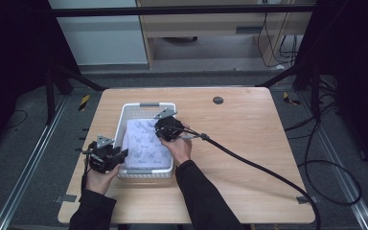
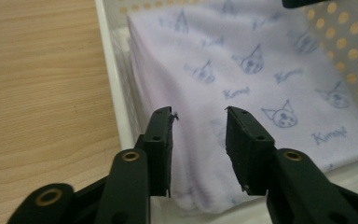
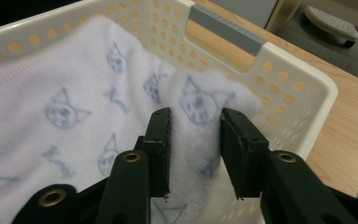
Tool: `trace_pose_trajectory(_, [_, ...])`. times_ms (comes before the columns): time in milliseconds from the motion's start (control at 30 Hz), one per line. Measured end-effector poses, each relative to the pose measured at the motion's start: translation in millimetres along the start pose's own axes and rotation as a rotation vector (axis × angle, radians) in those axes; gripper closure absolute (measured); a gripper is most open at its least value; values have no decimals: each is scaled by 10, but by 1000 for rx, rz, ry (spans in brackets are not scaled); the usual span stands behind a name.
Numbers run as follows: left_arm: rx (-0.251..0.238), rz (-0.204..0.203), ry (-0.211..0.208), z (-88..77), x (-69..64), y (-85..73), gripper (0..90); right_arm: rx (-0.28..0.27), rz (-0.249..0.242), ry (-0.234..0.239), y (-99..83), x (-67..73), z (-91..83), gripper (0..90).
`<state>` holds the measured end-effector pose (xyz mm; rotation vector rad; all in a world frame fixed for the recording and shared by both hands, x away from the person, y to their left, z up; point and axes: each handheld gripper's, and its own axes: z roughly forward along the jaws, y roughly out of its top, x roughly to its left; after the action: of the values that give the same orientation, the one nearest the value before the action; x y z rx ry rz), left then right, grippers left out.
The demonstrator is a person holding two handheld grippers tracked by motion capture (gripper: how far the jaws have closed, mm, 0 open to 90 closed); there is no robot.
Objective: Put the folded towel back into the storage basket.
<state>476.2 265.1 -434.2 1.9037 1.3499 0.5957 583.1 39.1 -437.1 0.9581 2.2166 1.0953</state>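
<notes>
A folded white towel [image 1: 143,143] printed with blue cat faces lies in a white perforated basket [image 1: 120,125] on the wooden table. My left gripper [image 1: 120,157] sits at the basket's near left corner. In the left gripper view its jaws [image 2: 199,116] stand apart over the towel's [image 2: 242,70] folded corner, beside the basket rim [image 2: 109,70], and do not press on it. My right gripper [image 1: 161,134] is over the towel's far right part. In the right gripper view its jaws [image 3: 195,116] straddle a raised fold of towel [image 3: 200,102] near the basket wall [image 3: 289,74], open around it.
The wooden table [image 1: 249,143] stretches bare to the right of the basket. A thick black cable [image 1: 249,160] runs from my right gripper across it to the right edge. A round dark grommet [image 1: 218,100] sits near the far edge. The basket's far end has a grey handle [image 3: 226,28].
</notes>
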Motion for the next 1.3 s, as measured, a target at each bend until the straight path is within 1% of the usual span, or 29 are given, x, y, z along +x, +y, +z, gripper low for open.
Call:
trace_pose_trajectory(33, [-14, -6, -4, -30, 12, 6, 597, -3, 6, -1, 1, -7, -4, 576])
trace_pose_trajectory(100, [-19, -10, -4, -40, 15, 8, 593, -8, 8, -4, 5, -19, -17, 565])
trace_pose_trajectory(133, [-35, -21, -8, -71, 32, 15, 590, -18, 14, -6, 15, -48, -52, 544])
trace_pose_trajectory(233, [-51, -23, -11, -115, 42, 24, 590, -37, 27, -7, 26, -97, -115, 519])
trace_pose_trajectory(300, [-70, -19, -14, -148, 40, 27, 589, -50, 41, -9, 29, -128, -170, 496])
trace_pose_trajectory(333, [-70, -19, -14, -148, 40, 27, 585, -50, 41, -9, 29, -128, -170, 496])
trace_pose_trajectory(367, [-92, -10, -25, -185, 39, 32, 581, -69, 53, -3, 26, -162, -244, 466])
trace_pose_trajectory(467, [-123, -4, -34, -217, 37, 35, 567, -83, 55, 5, 18, -200, -326, 427])
trace_pose_trajectory(500, [-128, -5, -47, -230, 32, 33, 559, -87, 60, 10, 14, -216, -362, 414])
trace_pose_trajectory(600, [-144, 4, -70, -263, 24, 30, 540, -94, 79, 23, -8, -268, -473, 353])
trace_pose_trajectory(667, [-154, 9, -77, -283, 16, 27, 529, -102, 81, 25, -40, -303, -556, 317])
trace_pose_trajectory(700, [-154, 9, -77, -283, 16, 27, 523, -102, 81, 25, -40, -303, -556, 317])
trace_pose_trajectory(733, [-162, 17, -86, -303, 8, 20, 511, -108, 89, 29, -88, -351, -652, 272])
trace_pose_trajectory(767, [-164, 24, -90, -313, 7, 17, 505, -106, 98, 35, -107, -365, -688, 262])
trace_pose_trajectory(800, [-167, 30, -93, -322, 3, 13, 496, -111, 92, 35, -134, -395, -729, 253])
trace_pose_trajectory(867, [-176, 44, -96, -343, -1, 1, 478, -125, 101, 30, -196, -444, -824, 239])
trace_pose_trajectory(1000, [-183, 54, -99, -362, -1, -22, 448, -134, 123, 34, -339, -546, -1014, 206])
trace_pose_trajectory(1100, [-186, 50, -94, -369, 9, -39, 432, -141, 125, 29, -461, -623, -1140, 186])
trace_pose_trajectory(1167, [-185, 48, -93, -369, 16, -48, 421, -144, 141, 35, -544, -662, -1214, 167])
trace_pose_trajectory(1300, [-183, 51, -88, -374, 25, -70, 405, -144, 154, 36, -727, -731, -1346, 146])
